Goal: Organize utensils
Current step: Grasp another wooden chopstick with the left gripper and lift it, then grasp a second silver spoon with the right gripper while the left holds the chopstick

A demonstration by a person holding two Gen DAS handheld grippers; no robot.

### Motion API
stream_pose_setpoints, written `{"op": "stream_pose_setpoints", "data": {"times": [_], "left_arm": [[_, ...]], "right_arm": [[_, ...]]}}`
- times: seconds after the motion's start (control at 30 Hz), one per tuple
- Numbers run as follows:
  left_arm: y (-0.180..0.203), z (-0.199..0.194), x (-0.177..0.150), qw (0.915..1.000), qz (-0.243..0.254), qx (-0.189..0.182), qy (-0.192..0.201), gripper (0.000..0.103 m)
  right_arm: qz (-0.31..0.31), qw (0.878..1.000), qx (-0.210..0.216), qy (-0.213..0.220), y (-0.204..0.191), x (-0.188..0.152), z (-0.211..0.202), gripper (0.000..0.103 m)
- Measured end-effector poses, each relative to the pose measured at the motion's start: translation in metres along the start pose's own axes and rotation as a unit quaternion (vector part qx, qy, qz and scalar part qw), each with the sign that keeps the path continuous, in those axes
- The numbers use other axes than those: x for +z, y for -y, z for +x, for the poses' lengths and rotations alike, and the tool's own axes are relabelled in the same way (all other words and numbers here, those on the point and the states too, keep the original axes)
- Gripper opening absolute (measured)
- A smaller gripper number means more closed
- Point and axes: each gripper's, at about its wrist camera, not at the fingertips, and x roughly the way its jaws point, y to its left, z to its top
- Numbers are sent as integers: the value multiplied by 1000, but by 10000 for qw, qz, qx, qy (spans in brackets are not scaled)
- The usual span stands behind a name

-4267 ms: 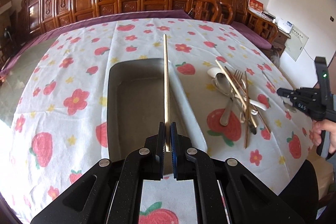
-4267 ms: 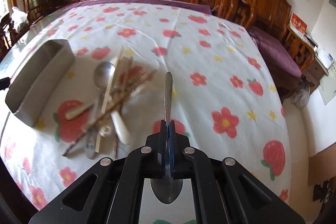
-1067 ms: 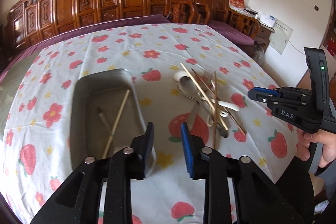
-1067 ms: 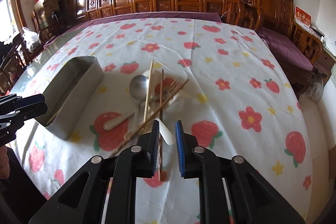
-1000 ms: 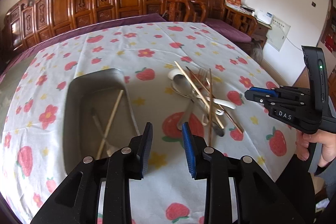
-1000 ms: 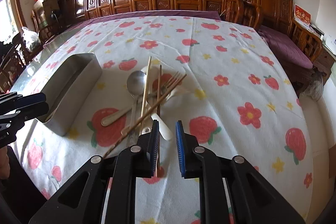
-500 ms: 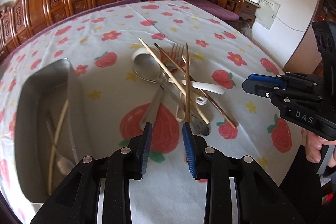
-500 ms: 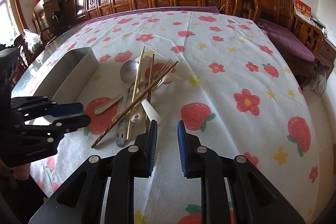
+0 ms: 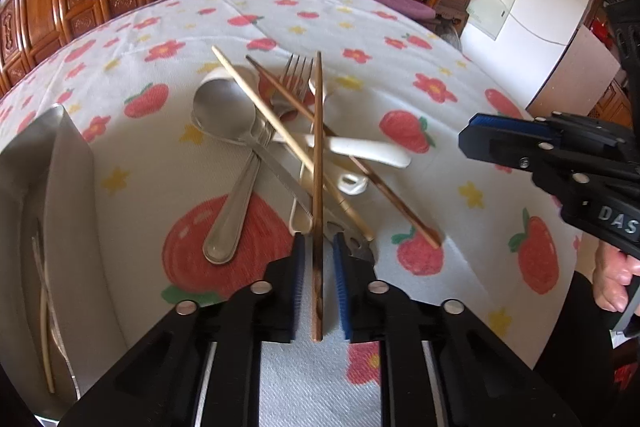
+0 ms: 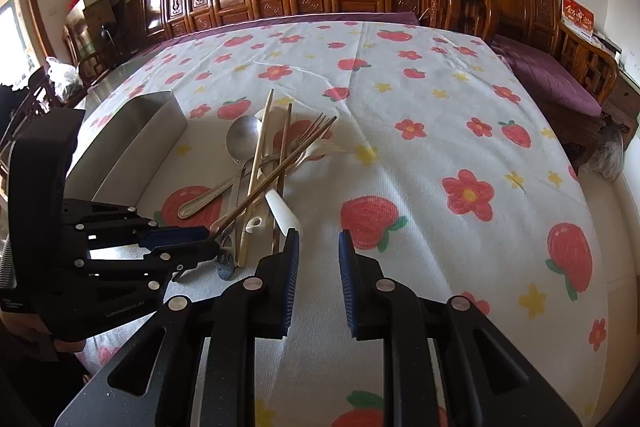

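A pile of utensils lies on the strawberry tablecloth: a metal spoon (image 9: 228, 115), a fork (image 9: 298, 67), a white ceramic spoon (image 9: 360, 147), a pale chopstick (image 9: 272, 127) and a dark chopstick (image 9: 318, 147). My left gripper (image 9: 319, 263) is low over the pile's near end. Its jaws are closing around the dark chopstick's thick end, with a thin gap still showing on each side. My right gripper (image 10: 318, 247) stands open and empty over bare cloth, just right of the pile (image 10: 264, 163). The left gripper (image 10: 200, 241) shows at the pile's near left end.
A metal tray (image 9: 68, 167) sits left of the pile with a pale chopstick (image 9: 44, 307) and a metal utensil inside; it also shows as the tray (image 10: 132, 131). The right gripper (image 9: 466, 141) hangs close on the right, a hand (image 9: 612, 279) behind it. Carved wooden chairs line the far side.
My left gripper moved from beside the tray rightward and down onto the pile. Its jaws now straddle the dark chopstick and have narrowed. The right gripper has hardly shifted.
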Motion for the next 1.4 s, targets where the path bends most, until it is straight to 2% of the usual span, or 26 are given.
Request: {"op": "stream_pose_setpoints", "data": {"times": [0.03, 0.27, 0.5, 0.83, 1.13, 1.33, 1.4], "left_arm": [[-1, 0, 0, 10000, -15, -17, 0, 4], [-3, -22, 2, 9998, 4, 20, 198, 4], [-19, -60, 8, 9980, -123, 91, 608, 4], [-44, -104, 12, 9937, -323, 338, 1023, 4], [-52, -125, 11, 9910, -340, 444, 1214, 4], [-58, -137, 8, 9897, -373, 498, 1291, 4], [-62, -141, 5, 9892, -424, 533, 1298, 4]], "right_arm": [[-4, 10000, 3, -5, -1, 0, 1, 23], [16, 10000, 4, -52, -8, -1, 5, 26], [-145, 9998, 101, 34, -32, 14, 7, 26], [-497, 9984, 237, -147, -73, 37, 47, 26], [-766, 9956, 42, -547, -88, 48, 93, 26], [-682, 9955, -55, -652, -85, 48, 101, 23], [-570, 9959, 50, -703, -84, 49, 101, 16]]}}
